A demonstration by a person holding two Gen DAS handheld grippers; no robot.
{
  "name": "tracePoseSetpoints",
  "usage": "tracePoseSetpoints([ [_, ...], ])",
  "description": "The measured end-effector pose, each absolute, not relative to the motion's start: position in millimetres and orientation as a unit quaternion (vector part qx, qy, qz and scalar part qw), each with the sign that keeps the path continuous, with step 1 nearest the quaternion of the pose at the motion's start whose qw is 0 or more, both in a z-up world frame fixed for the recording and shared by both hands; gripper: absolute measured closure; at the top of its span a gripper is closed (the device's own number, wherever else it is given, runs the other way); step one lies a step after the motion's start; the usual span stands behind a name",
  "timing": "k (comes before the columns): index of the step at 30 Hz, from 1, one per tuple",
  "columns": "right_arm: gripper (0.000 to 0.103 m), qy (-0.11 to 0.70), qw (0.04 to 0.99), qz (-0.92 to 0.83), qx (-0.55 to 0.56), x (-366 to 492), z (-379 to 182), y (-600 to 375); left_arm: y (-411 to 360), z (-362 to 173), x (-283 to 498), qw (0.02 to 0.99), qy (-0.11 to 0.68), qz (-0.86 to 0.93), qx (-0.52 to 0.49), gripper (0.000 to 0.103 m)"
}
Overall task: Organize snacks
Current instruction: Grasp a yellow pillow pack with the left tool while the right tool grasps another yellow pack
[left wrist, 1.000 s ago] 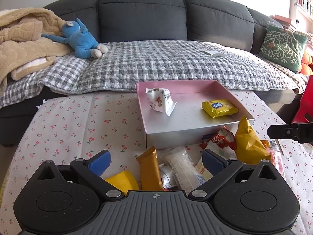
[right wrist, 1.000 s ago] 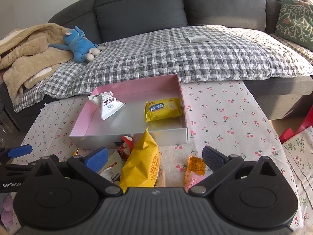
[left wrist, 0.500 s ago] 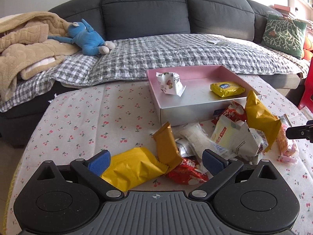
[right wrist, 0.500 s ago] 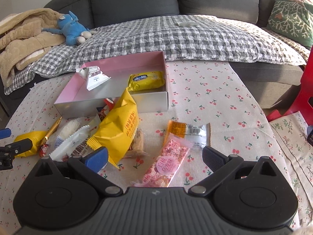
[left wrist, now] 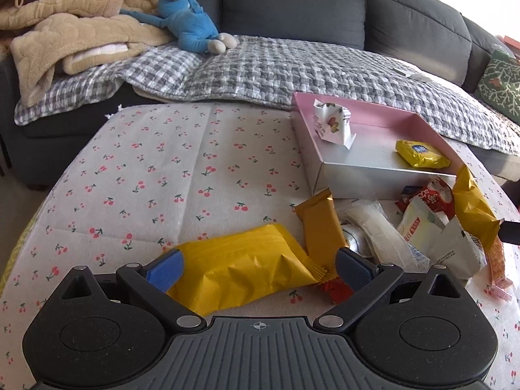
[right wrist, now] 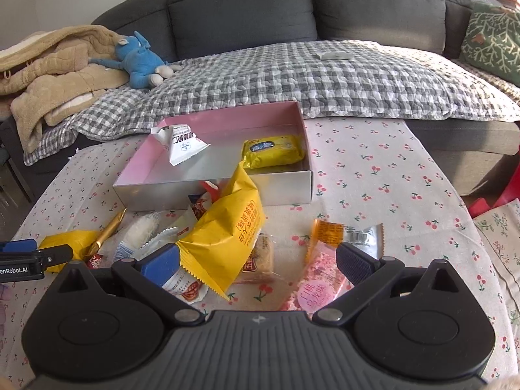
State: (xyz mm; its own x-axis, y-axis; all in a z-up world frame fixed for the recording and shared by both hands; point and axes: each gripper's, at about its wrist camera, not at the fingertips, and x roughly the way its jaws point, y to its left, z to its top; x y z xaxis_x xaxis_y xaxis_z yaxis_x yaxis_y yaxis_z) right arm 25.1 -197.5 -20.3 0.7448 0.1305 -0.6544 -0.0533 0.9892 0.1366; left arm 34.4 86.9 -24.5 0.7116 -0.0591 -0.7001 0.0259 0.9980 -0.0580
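Note:
A pink-lined silver box (left wrist: pixel 341 182) (right wrist: pixel 286 188) stands on the cherry-print table and holds a white packet (left wrist: pixel 333 123) (right wrist: pixel 182 144) and a small yellow packet (left wrist: pixel 421 153) (right wrist: pixel 273 155). Loose snacks lie in front of it. My left gripper (left wrist: pixel 258 265) is open, its jaws either side of a yellow packet (left wrist: pixel 240 269). An orange bar (left wrist: pixel 320 227) lies beside it. My right gripper (right wrist: pixel 258 260) is open over a big yellow bag (right wrist: pixel 227 230), a pink packet (right wrist: pixel 317 276) and an orange-and-clear packet (right wrist: pixel 344 234).
A grey sofa with a checked blanket (right wrist: pixel 292 74), a blue plush toy (left wrist: pixel 191 27) and a tan blanket (left wrist: pixel 65 22) runs behind the table. A green cushion (right wrist: pixel 494 35) sits at the right. The left gripper's tip (right wrist: pixel 19 256) shows at the right wrist view's left edge.
Both grippers have pulled back and lowered toward the loose snacks in front of the box. The left one now straddles the yellow packet. Both stayed open.

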Motion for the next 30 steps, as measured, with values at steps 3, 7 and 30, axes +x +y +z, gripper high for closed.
tracePoseSetpoints([
  [3, 0.003, 0.356, 0.929, 0.050, 0.081, 33, -21, -198, 92, -26, 40, 0.925, 0.379, -0.018, -0.033, 0.004],
  [7, 0.006, 0.353, 0.926, 0.054, 0.120, 39, -20, -200, 88, -23, 50, 0.923, 0.381, -0.048, 0.008, 0.003],
  [30, 0.034, 0.381, 0.916, 0.046, 0.112, 59, -32, -182, 71, -35, 61, 0.850, 0.407, -0.247, 0.224, 0.019],
])
